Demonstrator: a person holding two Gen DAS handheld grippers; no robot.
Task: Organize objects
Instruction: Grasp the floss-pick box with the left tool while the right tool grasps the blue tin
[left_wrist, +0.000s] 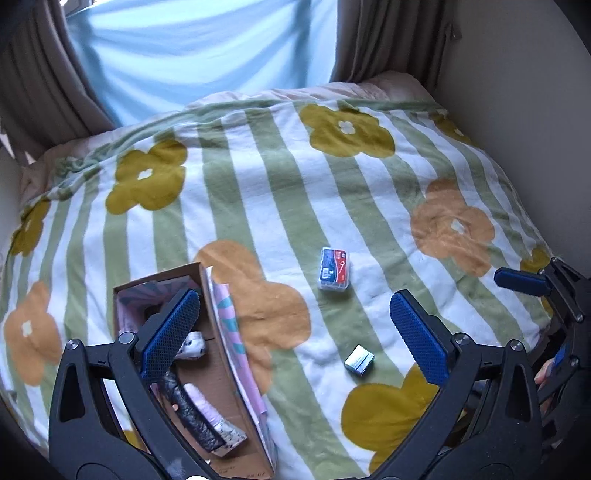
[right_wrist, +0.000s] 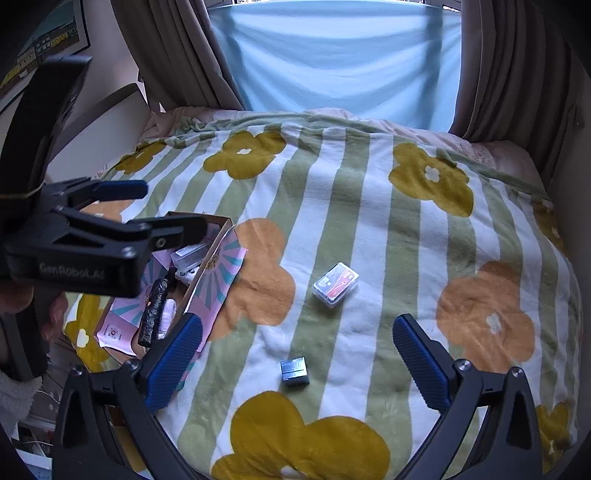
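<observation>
My left finger hides part of the open brown cardboard box (left_wrist: 207, 295); the clear plastic case's (right_wrist: 335, 283) print is unreadable.

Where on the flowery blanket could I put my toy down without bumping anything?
Bare blanket lies beyond the clear plastic case, toward the curtains, and right of it around the orange flower. It is crowded on the left: the cardboard box is packed. The small silver box sits between the right gripper's fingers.

The soft fleece blanket (right_wrist: 347, 206) carries green and white stripes with mustard and orange flowers. The small clear plastic case (right_wrist: 335, 284) shows a red-and-blue label, and the little metallic block (right_wrist: 294, 371) looks silver-grey, perhaps.
</observation>
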